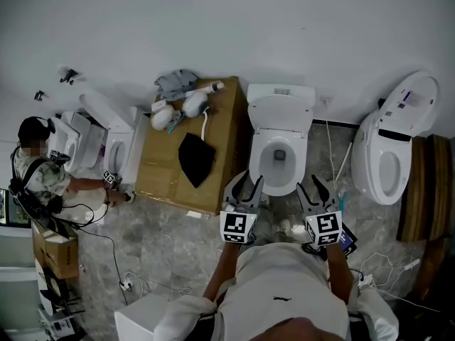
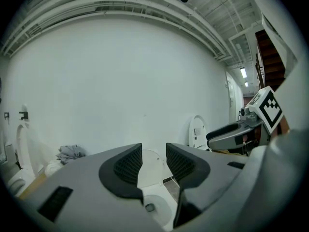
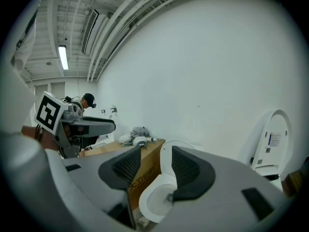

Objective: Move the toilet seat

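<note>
A white toilet [image 1: 279, 168] stands against the back wall, its lid [image 1: 281, 109] raised towards the tank and the bowl uncovered. I cannot tell a seat ring from the rim. Both grippers hover side by side just in front of the bowl and touch nothing. My left gripper [image 1: 247, 180] is shut with only a narrow slit between its pads, and the bowl [image 2: 153, 200] shows through that slit. My right gripper [image 1: 309, 183] holds its jaws slightly apart and empty, with the toilet [image 3: 153, 197] showing past them.
A cardboard box [image 1: 165, 163] left of the toilet carries cloths, bottles and a black item. A second toilet [image 1: 387, 148] with its lid raised stands to the right, beside wooden boards [image 1: 426, 183]. A person [image 1: 35, 169] works at far left. Cables [image 1: 384, 268] lie on the floor.
</note>
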